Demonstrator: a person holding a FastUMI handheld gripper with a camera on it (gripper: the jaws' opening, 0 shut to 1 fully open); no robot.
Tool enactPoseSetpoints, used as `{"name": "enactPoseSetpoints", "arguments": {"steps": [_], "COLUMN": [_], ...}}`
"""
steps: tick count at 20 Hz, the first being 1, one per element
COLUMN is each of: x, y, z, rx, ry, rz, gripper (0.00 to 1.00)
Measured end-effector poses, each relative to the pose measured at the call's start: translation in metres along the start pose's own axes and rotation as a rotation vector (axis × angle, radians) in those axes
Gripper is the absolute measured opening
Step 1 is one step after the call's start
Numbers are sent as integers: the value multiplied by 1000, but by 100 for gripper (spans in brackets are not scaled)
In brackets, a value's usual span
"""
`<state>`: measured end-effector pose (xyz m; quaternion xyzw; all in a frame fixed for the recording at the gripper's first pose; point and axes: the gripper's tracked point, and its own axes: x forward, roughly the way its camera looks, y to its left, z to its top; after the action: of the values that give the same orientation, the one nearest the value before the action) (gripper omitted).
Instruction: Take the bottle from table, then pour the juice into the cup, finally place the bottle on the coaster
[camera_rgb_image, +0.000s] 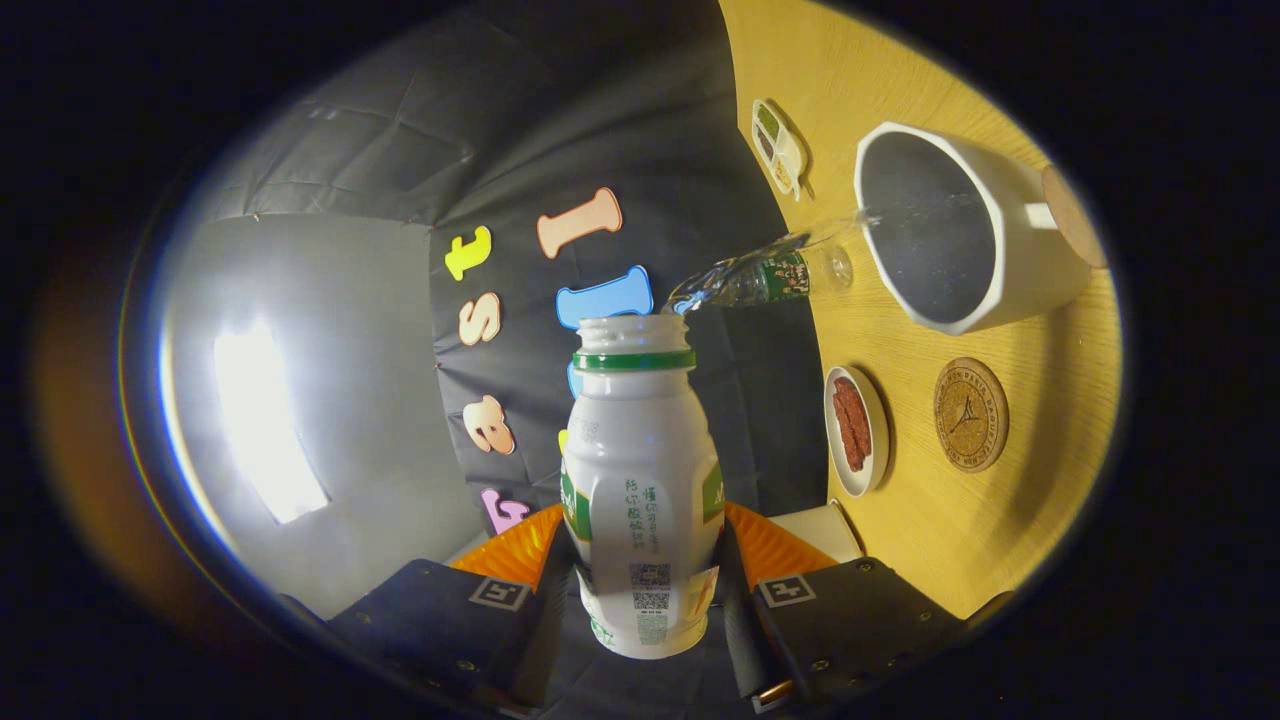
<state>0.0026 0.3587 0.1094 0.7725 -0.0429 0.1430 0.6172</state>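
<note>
Wooden bench is carrying the white cup, a small dish and the cork coaster. You are holding the bottle with your gripper pinching its sides, its open mouth pointing beyond the fingers, beside the cup.

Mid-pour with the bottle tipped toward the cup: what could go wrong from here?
1. The bottle is open and held in the claw; its mouth sits well short of the cup, so liquid may miss.
2. A clear plastic bottle lies between mouth and cup and could get knocked.
3. The coaster sits close beside a small dish; placement may clip it.
</note>
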Motion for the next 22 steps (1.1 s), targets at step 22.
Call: {"name": "enactPoseSetpoints", "arguments": {"steps": [22], "x": [1], "y": [2], "z": [-1], "rx": [42], "ry": [-1], "rz": [5], "gripper": [68]}}
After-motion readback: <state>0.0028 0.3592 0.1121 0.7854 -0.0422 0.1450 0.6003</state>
